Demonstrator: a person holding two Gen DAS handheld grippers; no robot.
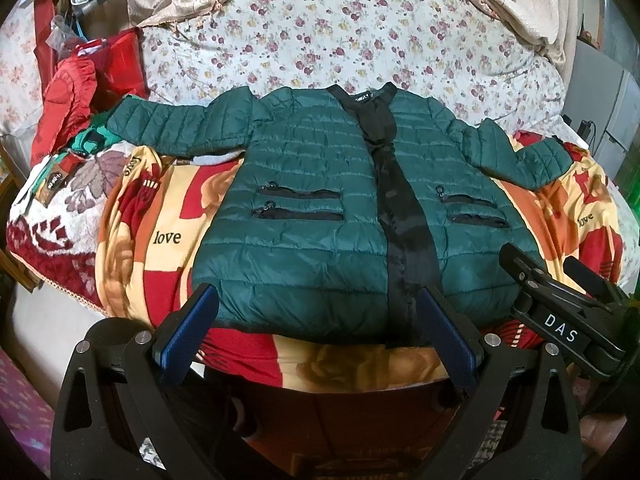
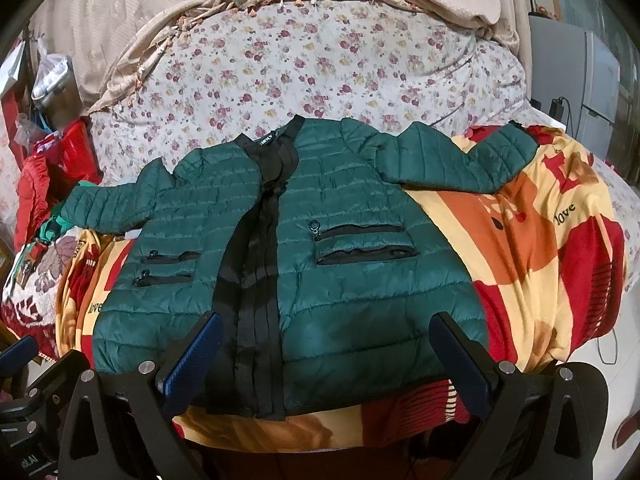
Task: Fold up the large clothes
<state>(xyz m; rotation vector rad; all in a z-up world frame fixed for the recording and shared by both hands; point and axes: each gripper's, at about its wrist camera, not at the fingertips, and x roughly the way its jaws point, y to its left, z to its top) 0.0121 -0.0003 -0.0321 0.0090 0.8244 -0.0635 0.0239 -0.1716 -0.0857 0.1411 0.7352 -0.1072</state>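
Nearest: left gripper (image 1: 316, 332) and right gripper (image 2: 326, 354), blue-padded black fingers spread wide and empty, poised just short of the hem, presumably ready for a first fold. Beyond: dark green quilted puffer jacket (image 1: 304, 216) with black front placket, front up and sleeves spread, lying flat on a red, orange and cream "love" blanket (image 2: 532, 240). Farthest: floral bedsheet (image 1: 320, 36); only the left view shows the other gripper, only the right view the full right sleeve.
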